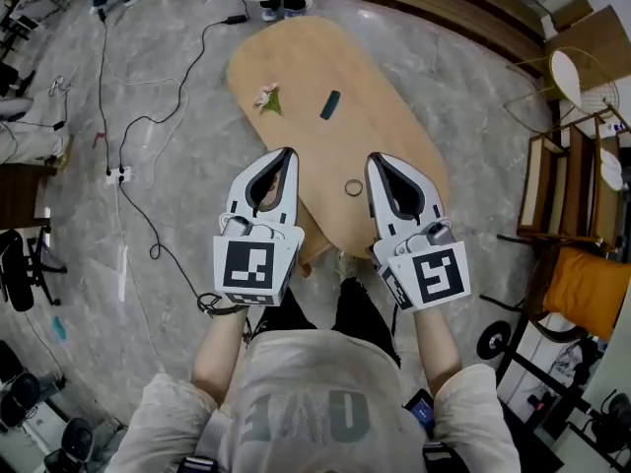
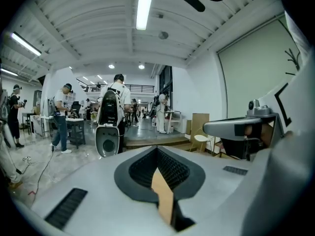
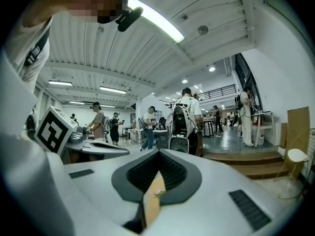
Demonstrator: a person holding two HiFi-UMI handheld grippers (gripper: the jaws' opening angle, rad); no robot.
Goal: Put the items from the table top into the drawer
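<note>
Left hand-held gripper (image 1: 288,153) and right hand-held gripper (image 1: 374,160) both closed, empty; arriving so, I could flick the small thin ring (image 1: 353,187) off the oval light-wood tabletop (image 1: 389,106).

The wooden table (image 1: 385,116) bears a flower sprig (image 1: 267,98), dark bar (image 1: 330,104) and ring (image 1: 353,187) (all well apart).

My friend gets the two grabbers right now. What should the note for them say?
Left gripper: shut, empty, held over the near end of the wooden table.
Right gripper: shut, empty, beside the left one.
Things: a small flower and a dark flat bar lie at the far end of the table. A thin ring lies between the two grippers' tips.
Done: nothing has been picked up.
Left: put all three into the drawer. No view shows the drawer clearly, so find it first.
</note>
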